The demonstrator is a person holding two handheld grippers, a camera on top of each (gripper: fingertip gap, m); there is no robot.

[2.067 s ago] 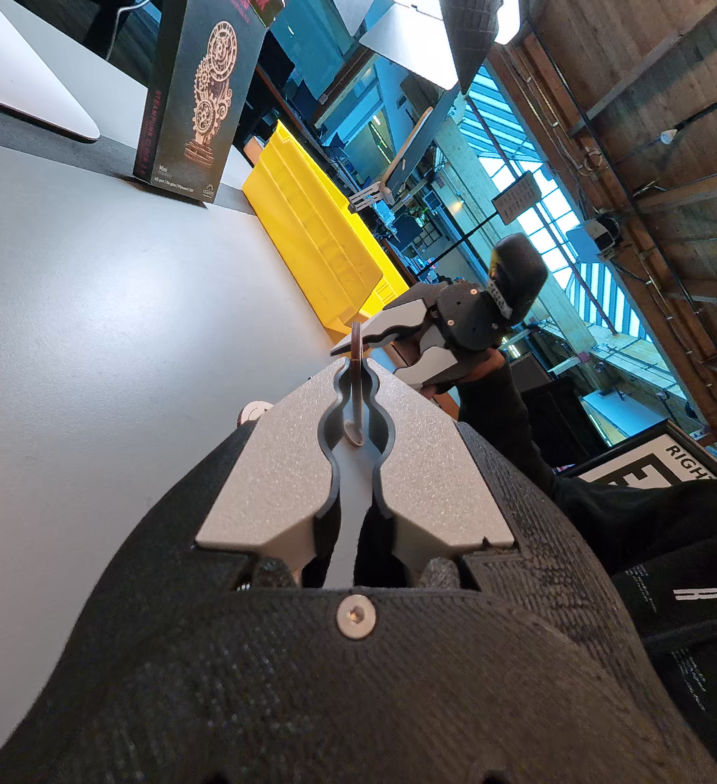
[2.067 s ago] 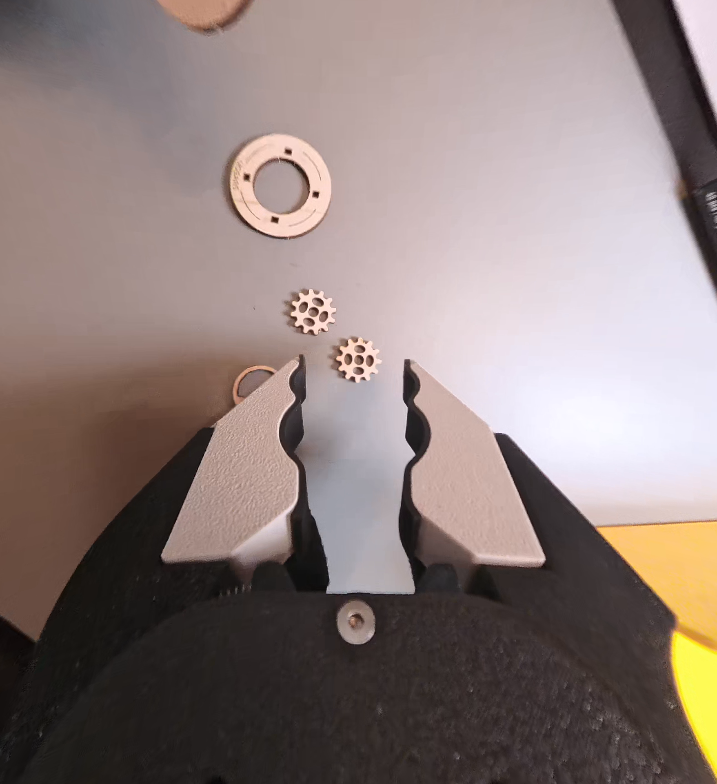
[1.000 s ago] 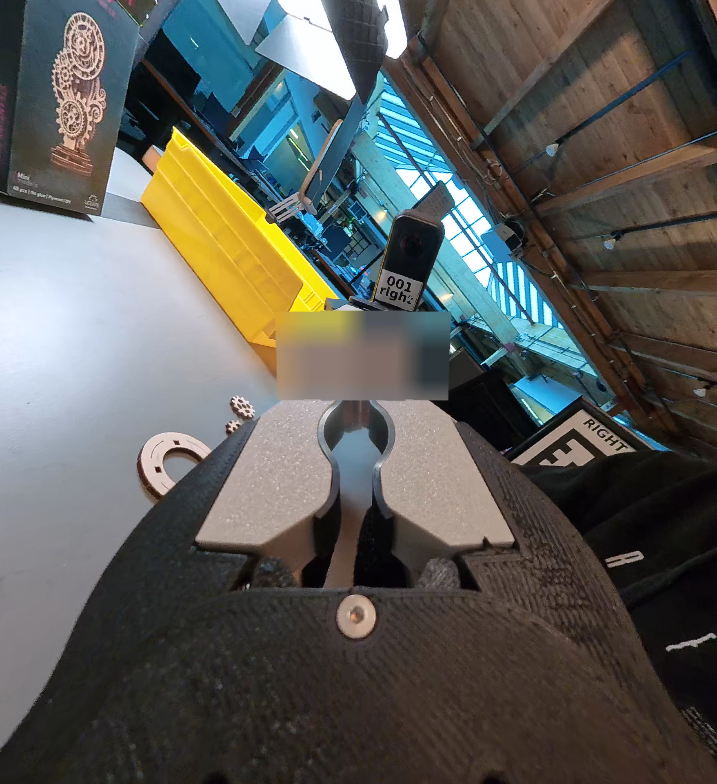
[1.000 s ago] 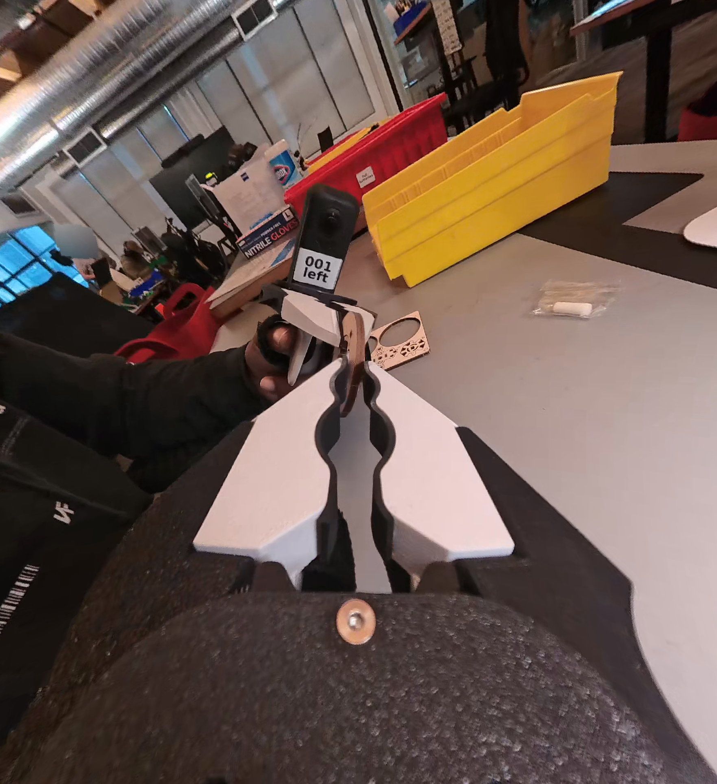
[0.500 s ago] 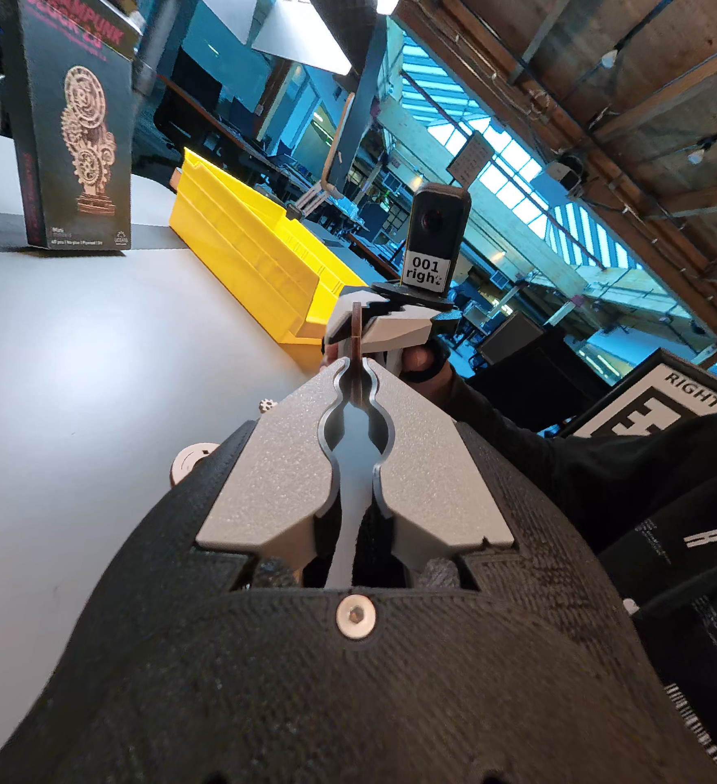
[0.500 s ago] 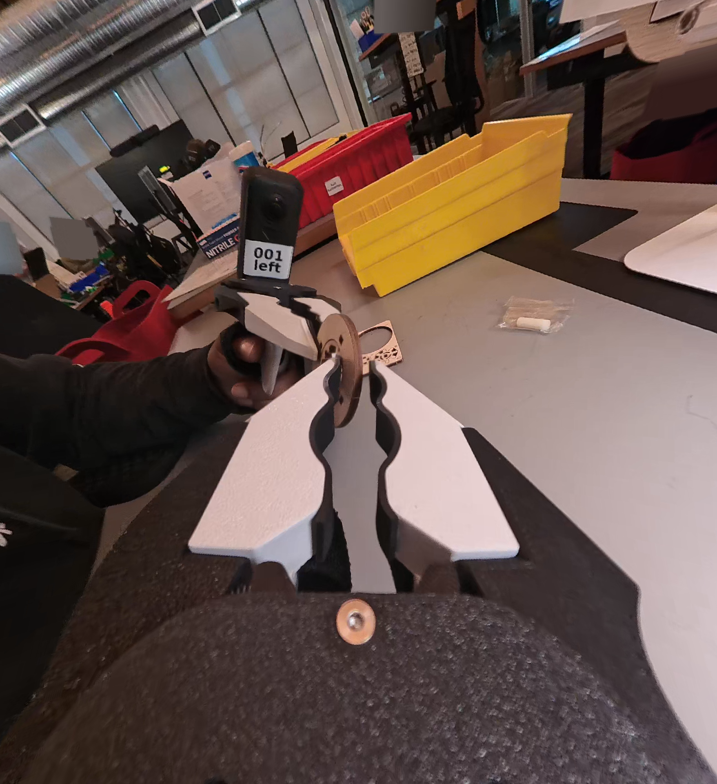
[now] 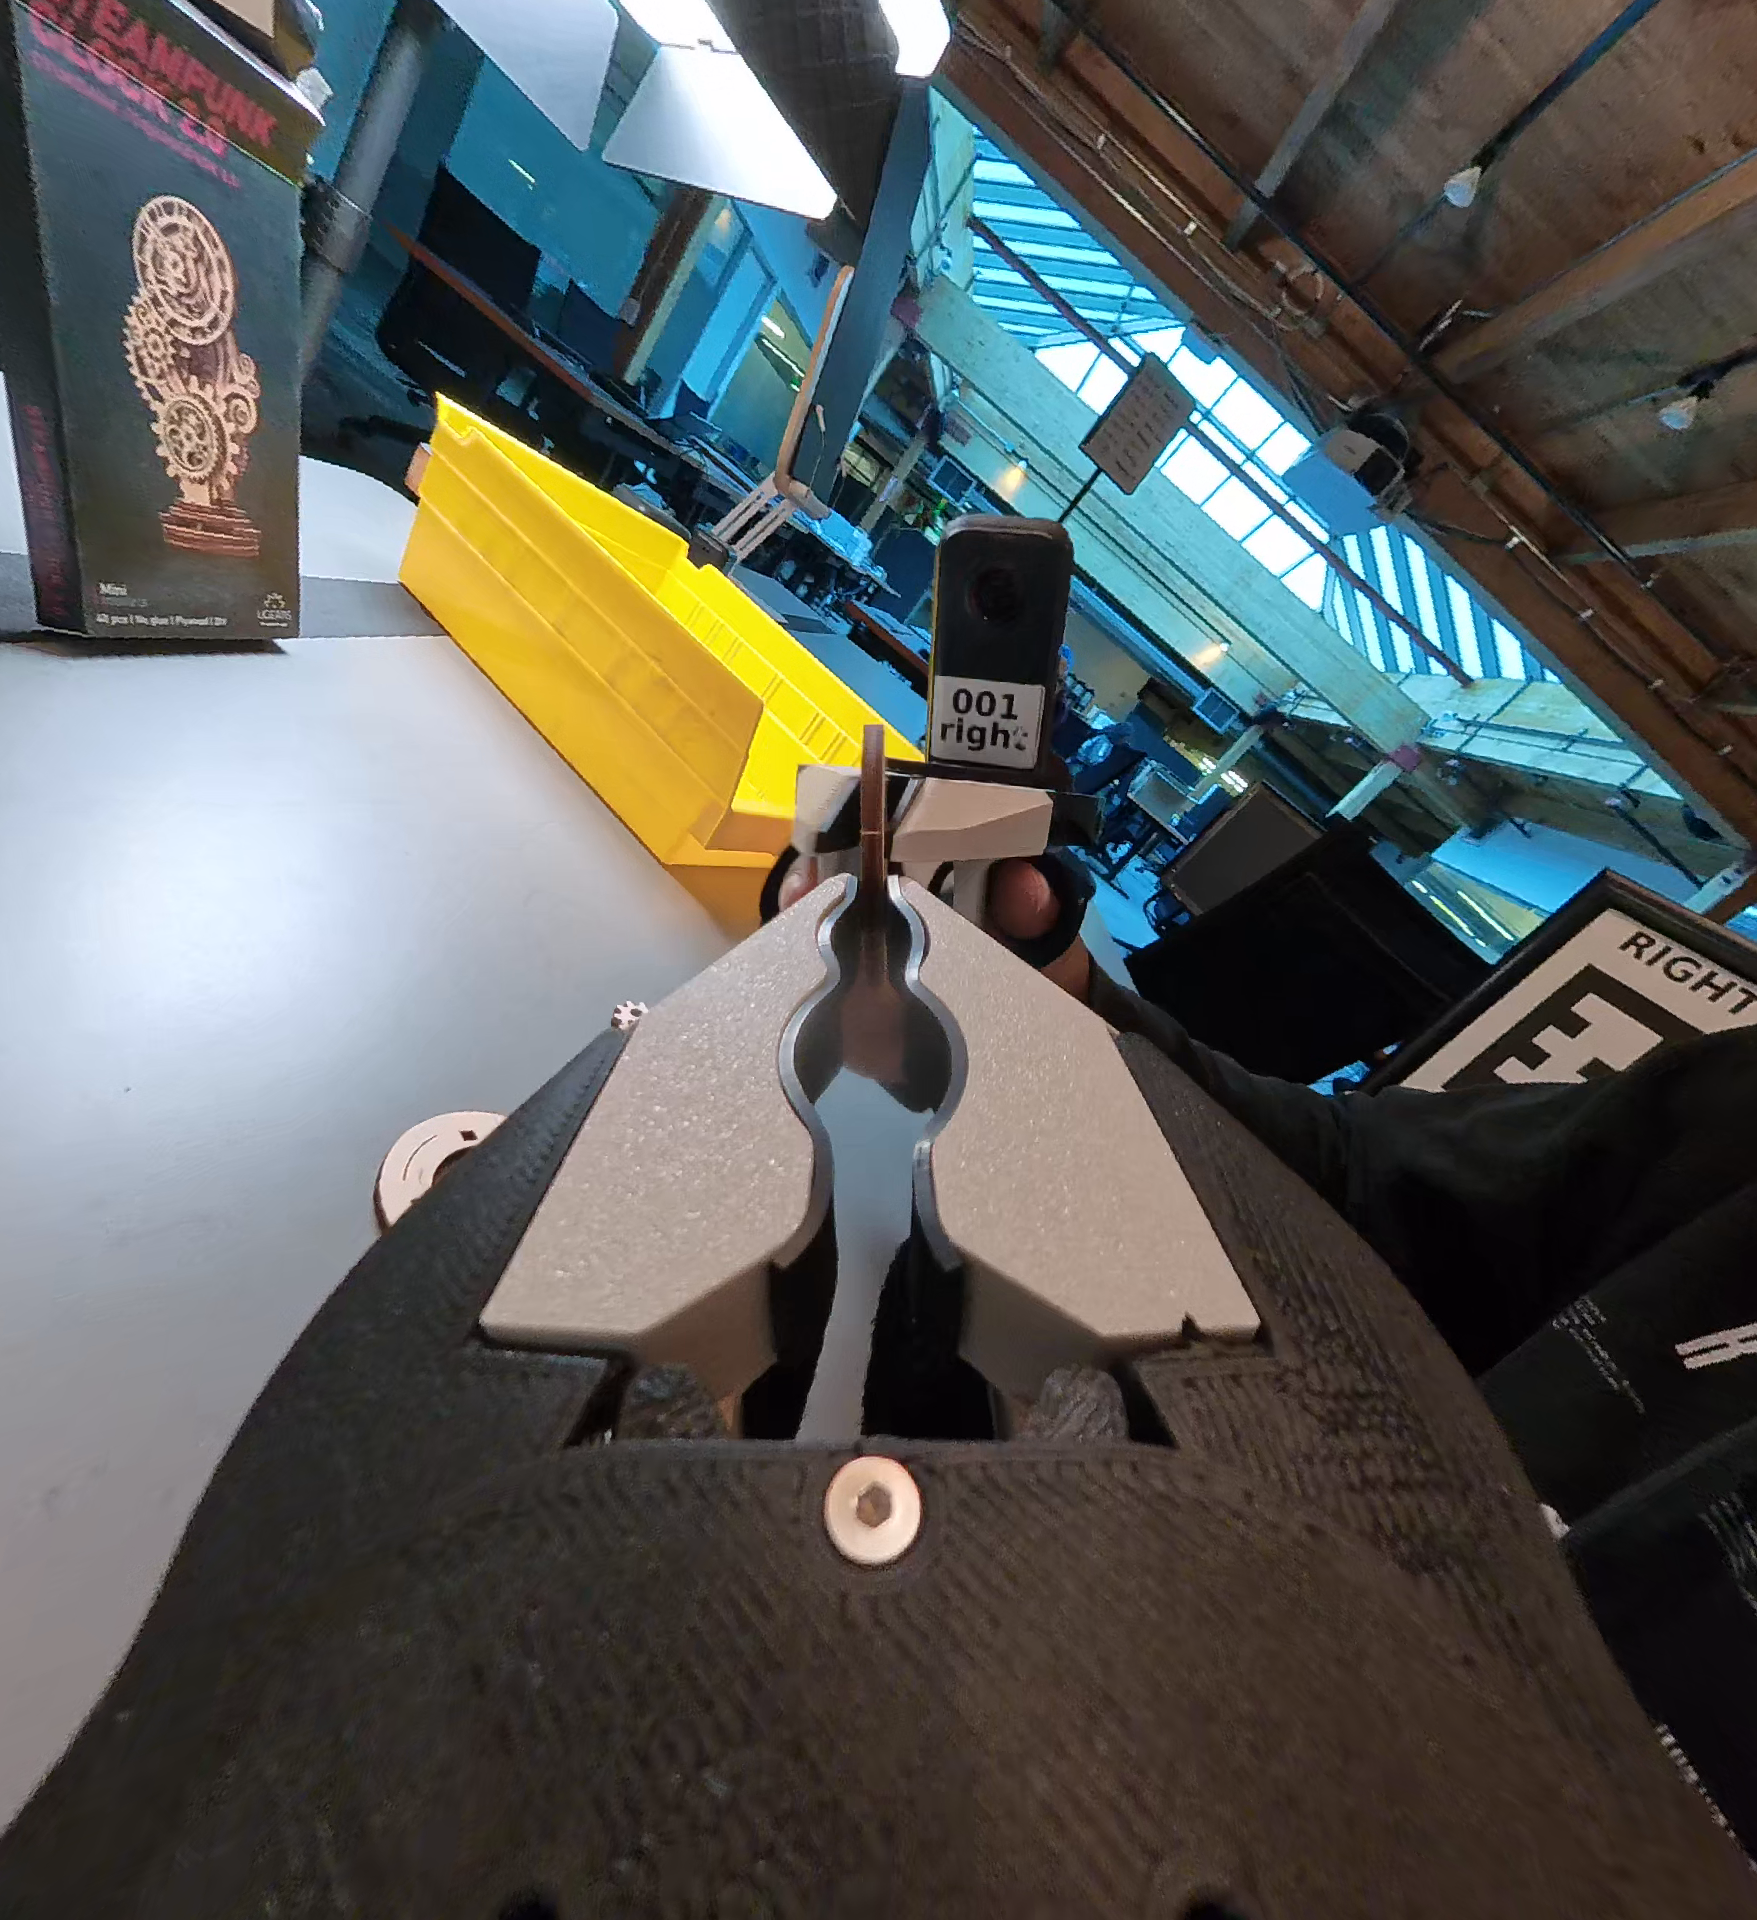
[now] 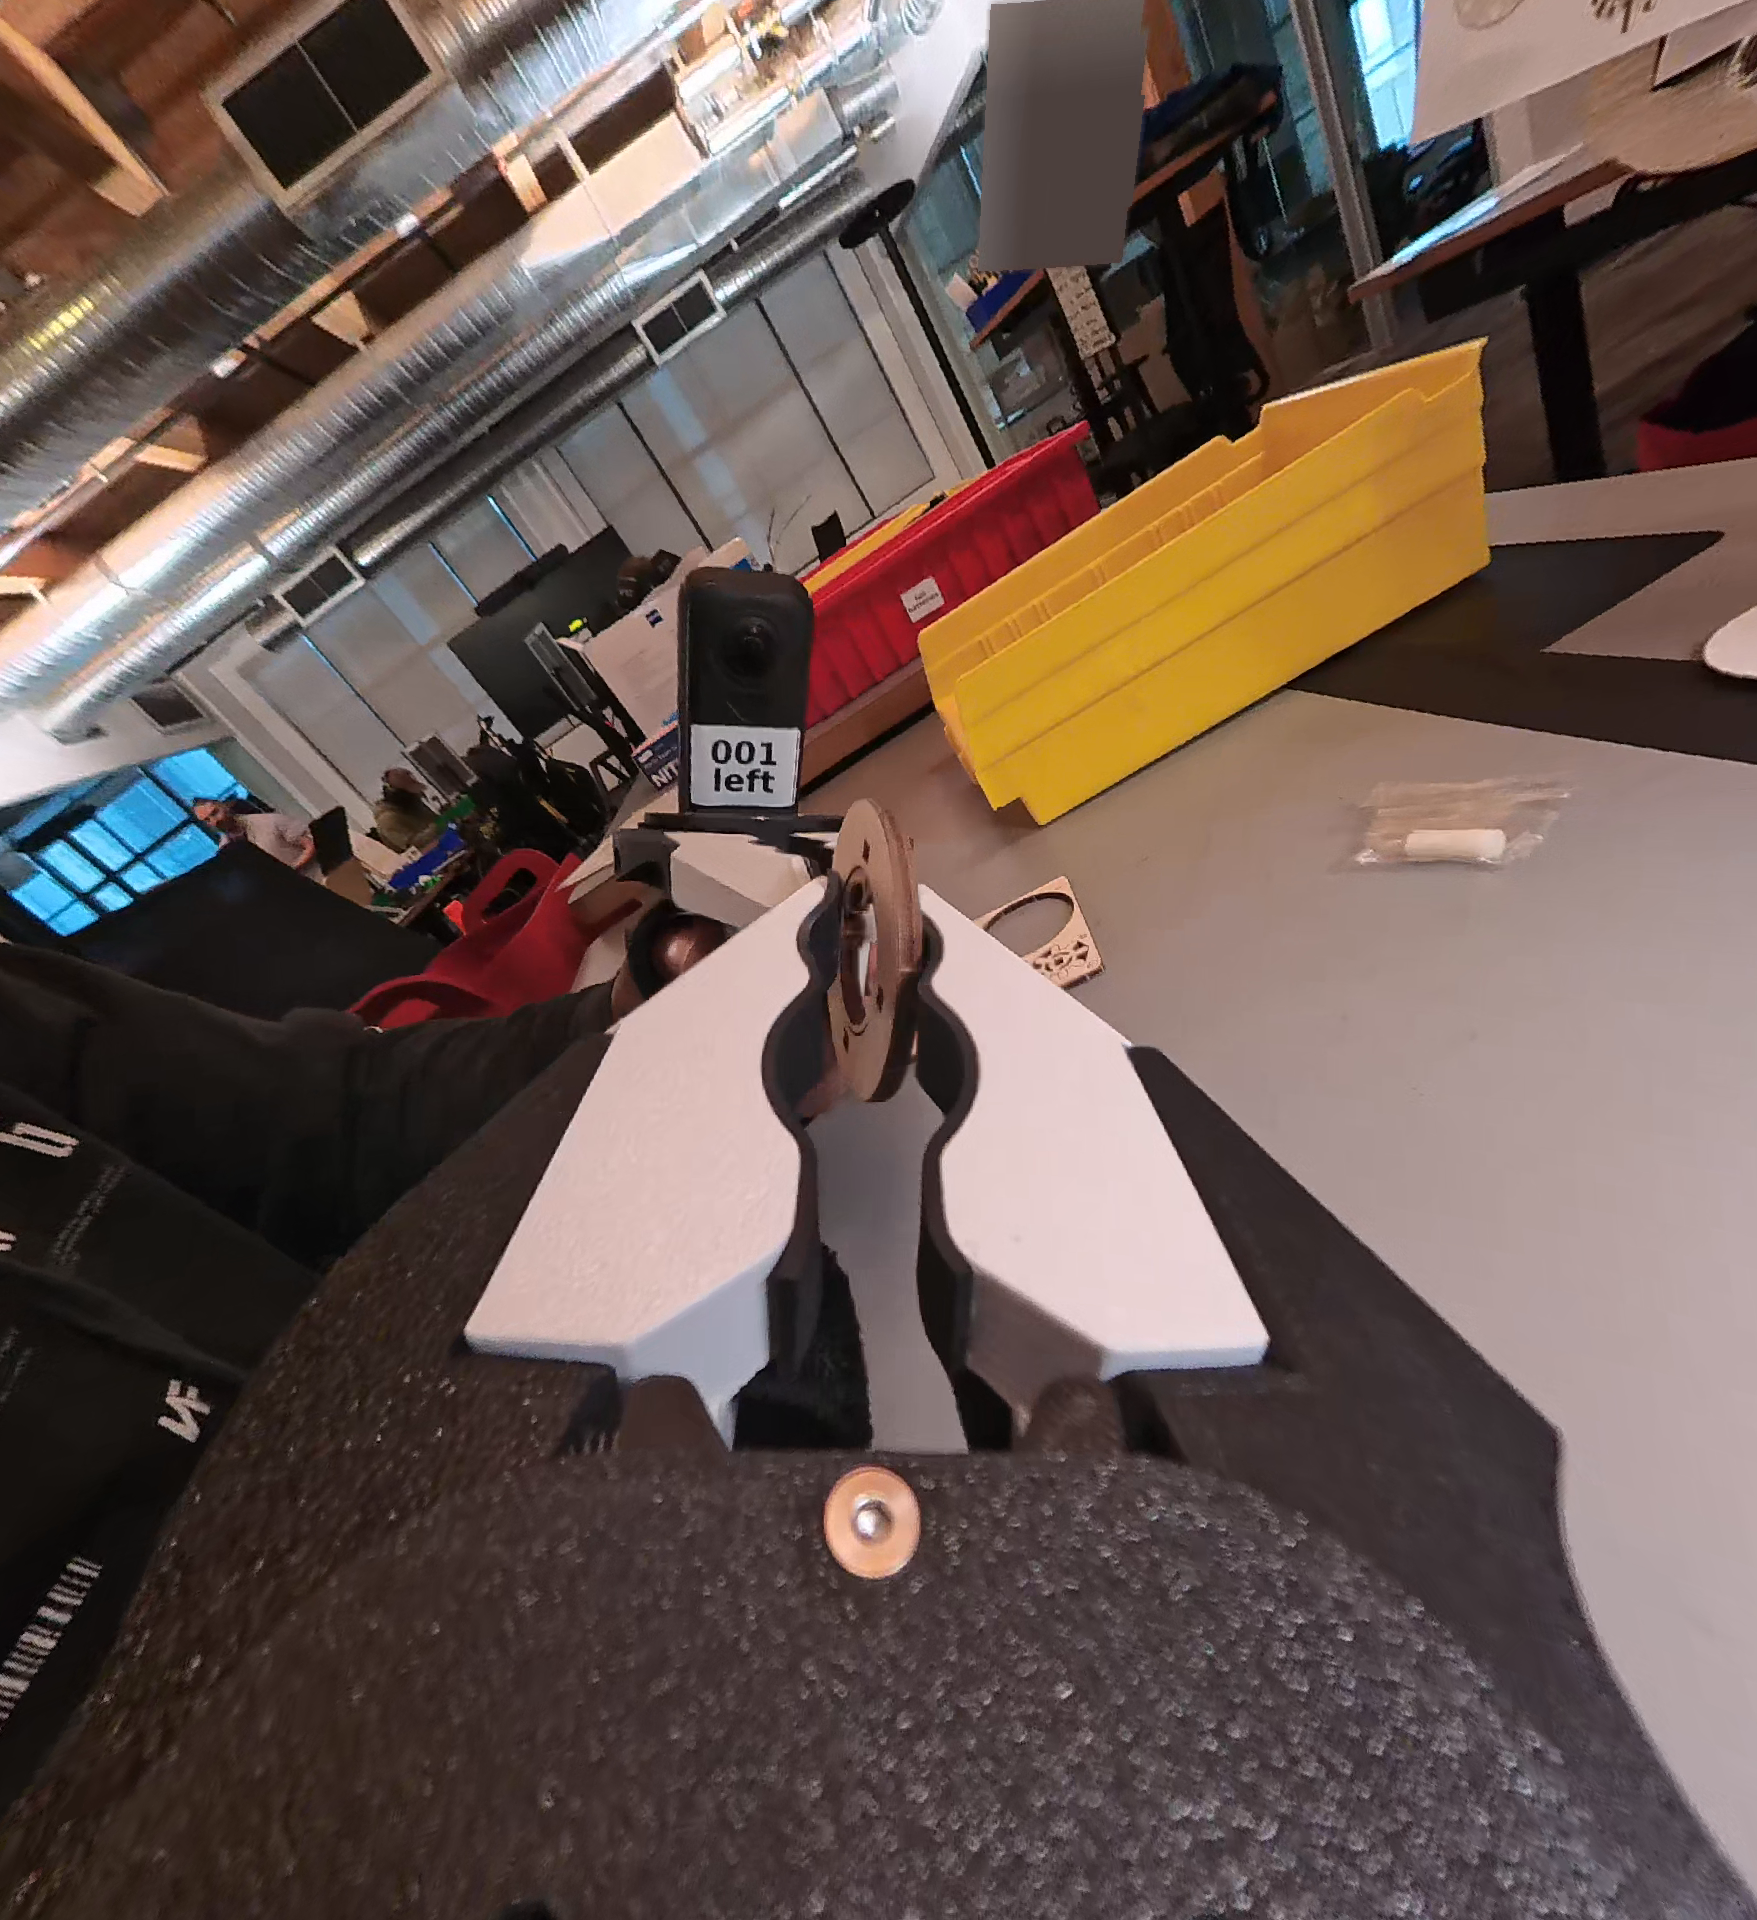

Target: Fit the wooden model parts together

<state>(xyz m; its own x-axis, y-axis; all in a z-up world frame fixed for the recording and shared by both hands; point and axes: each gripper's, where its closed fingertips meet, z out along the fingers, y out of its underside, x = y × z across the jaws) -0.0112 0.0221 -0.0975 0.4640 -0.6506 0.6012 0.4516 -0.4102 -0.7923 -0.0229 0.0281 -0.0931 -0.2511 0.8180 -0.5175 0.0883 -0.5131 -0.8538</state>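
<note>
Plywood, thin and laser-cut, is what both tongs are closed on: a round wooden disc (image 8: 869, 971) with small holes through its face. The right tongs (image 8: 869, 925) pinch it near their tips, and the left tongs (image 7: 872, 914) meet it from the opposite side, so in the left wrist view it shows only as a dark edge-on sliver (image 7: 872, 821) between narrow fingers. Both tools are raised off the counter (image 7: 178, 883) and face each other tip to tip. My guess is that this shared grip is a handover or a re-seating, so the disc sits square before it is pressed onto its mate; whether it is one layer or two already joined I cannot tell.

On the counter I count one larger wooden ring part (image 7: 427, 1153) half hidden by the left tool, one tiny gear (image 7: 628, 1011) just beyond it, one flat cut-out sheet (image 8: 1045, 935) near the right tool, and one small clear bag (image 8: 1456, 836) farther off. One yellow bin (image 8: 1217, 623) stands behind, one red bin (image 8: 957, 582) past it, and one kit box (image 7: 157, 343) upright at the far edge.
</note>
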